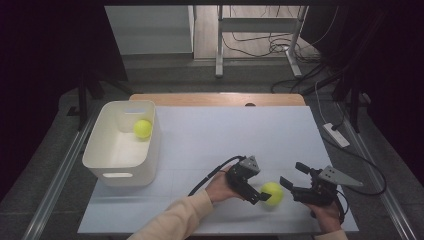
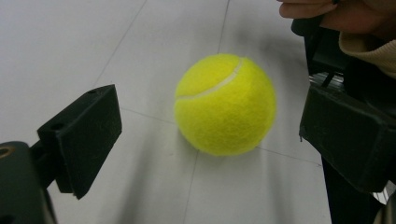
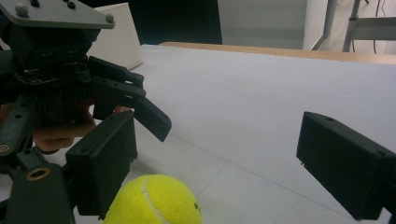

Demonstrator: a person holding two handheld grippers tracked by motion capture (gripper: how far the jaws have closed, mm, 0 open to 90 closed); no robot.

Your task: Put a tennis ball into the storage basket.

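A yellow tennis ball (image 1: pixel 272 193) rests on the white table near the front edge. My left gripper (image 1: pixel 264 190) is open, and the ball (image 2: pixel 225 103) lies between its two jaws with a gap on each side. My right gripper (image 1: pixel 294 175) is open just right of the ball and holds nothing. In the right gripper view the ball (image 3: pixel 154 201) sits low beside the left jaw, with the left gripper (image 3: pixel 70 79) and its hand right behind. A second tennis ball (image 1: pixel 142 128) lies inside the white bin (image 1: pixel 117 162).
The white bin stands at the table's left side, handle slot facing the front. A wooden strip (image 1: pixel 215 99) runs along the table's far edge. Cables and a power strip (image 1: pixel 336 135) lie on the floor to the right. Metal desk legs (image 1: pixel 219 45) stand beyond.
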